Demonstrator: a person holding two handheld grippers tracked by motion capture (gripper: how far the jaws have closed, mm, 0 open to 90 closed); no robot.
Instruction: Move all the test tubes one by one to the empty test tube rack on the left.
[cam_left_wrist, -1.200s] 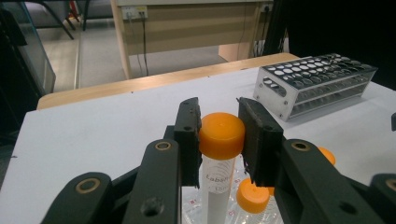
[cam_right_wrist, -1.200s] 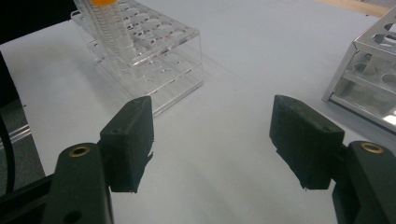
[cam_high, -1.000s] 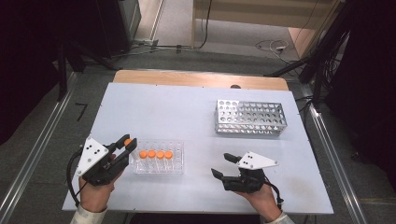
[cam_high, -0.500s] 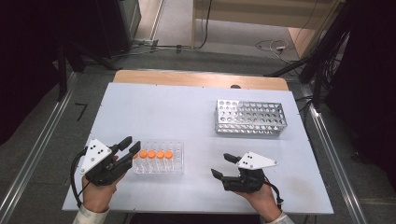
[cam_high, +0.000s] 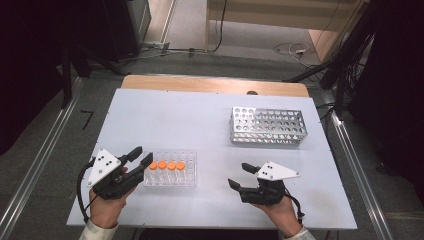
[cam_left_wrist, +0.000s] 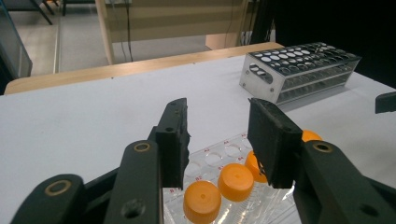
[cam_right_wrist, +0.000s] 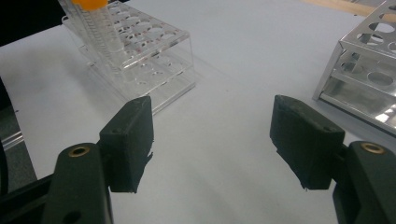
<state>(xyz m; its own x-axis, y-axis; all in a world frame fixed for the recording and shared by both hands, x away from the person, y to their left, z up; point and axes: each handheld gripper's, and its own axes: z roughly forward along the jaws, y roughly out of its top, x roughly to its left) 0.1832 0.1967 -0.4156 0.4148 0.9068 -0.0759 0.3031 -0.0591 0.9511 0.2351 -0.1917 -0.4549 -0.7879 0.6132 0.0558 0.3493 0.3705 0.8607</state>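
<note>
Four orange-capped tubes (cam_high: 167, 165) are standing in the clear rack (cam_high: 187, 172) near the table's (cam_high: 200, 125) front; the left tongs (cam_high: 141, 157) have just been opening beside them, empty. The right tongs (cam_high: 241, 176) are gaping wide, idle; the metal rack (cam_high: 267, 126) is holding nothing

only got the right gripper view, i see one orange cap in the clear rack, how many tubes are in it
Observer: Four orange-capped tubes, standing in one row in the clear rack.
Operator: what's at the far end of that rack from me
Observer: The left claw, right beside the end tube of the row.
Operator: holding anything
Observer: No. Its jaws have just been opening; the pads stand apart above the caps and press on nothing.
</note>
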